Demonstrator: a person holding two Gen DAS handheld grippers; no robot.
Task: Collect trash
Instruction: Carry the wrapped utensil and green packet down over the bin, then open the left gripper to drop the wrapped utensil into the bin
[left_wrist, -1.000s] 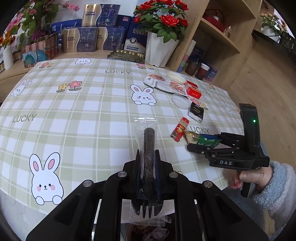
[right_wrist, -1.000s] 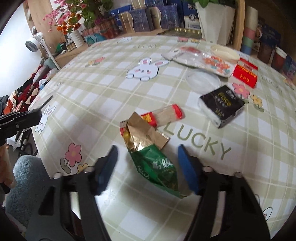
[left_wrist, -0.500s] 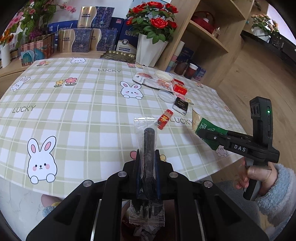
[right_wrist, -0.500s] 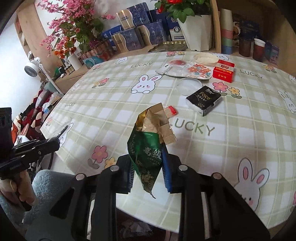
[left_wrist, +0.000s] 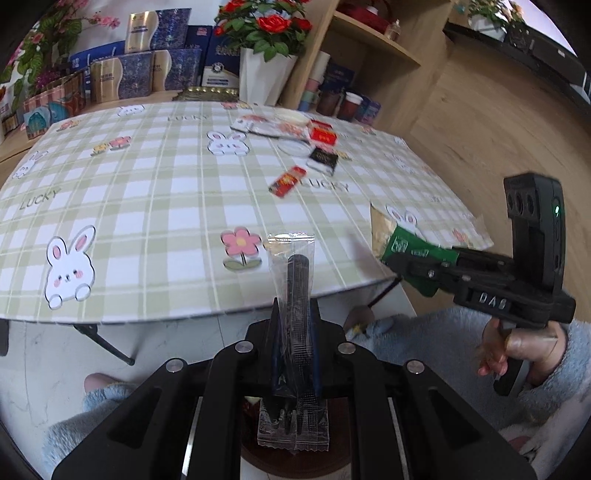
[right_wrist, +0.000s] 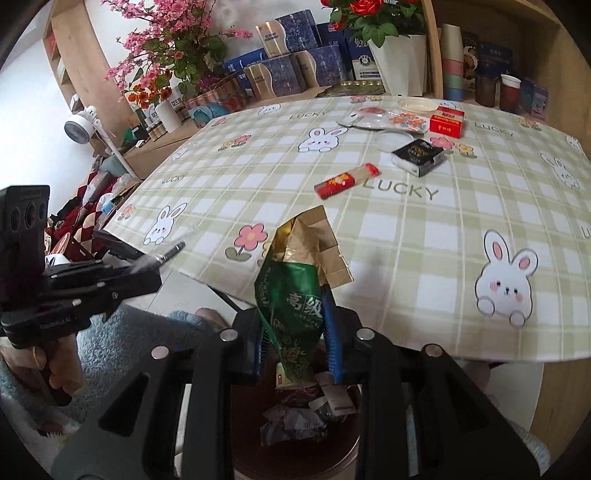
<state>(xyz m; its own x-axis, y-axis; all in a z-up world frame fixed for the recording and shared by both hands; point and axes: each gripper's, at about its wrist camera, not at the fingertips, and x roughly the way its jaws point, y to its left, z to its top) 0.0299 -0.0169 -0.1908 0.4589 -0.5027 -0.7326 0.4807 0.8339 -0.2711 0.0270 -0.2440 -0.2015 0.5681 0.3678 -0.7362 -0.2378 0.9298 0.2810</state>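
Trash bin (right_wrist: 343, 458) mostly hidden behind right tool (right_wrist: 295, 332); items on table (left_wrist: 155, 206) blurred.

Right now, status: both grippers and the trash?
Left gripper shut on wrapped fork. Right gripper shut on green packet, above trash bin. Nothing blocking.

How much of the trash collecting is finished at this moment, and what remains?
Done: crumpled wrappers already lie in the bin. In hand: the left gripper holds a wrapped fork, the right gripper a green bag, both above the bin. Left on the table: red tube, black pack, red box.
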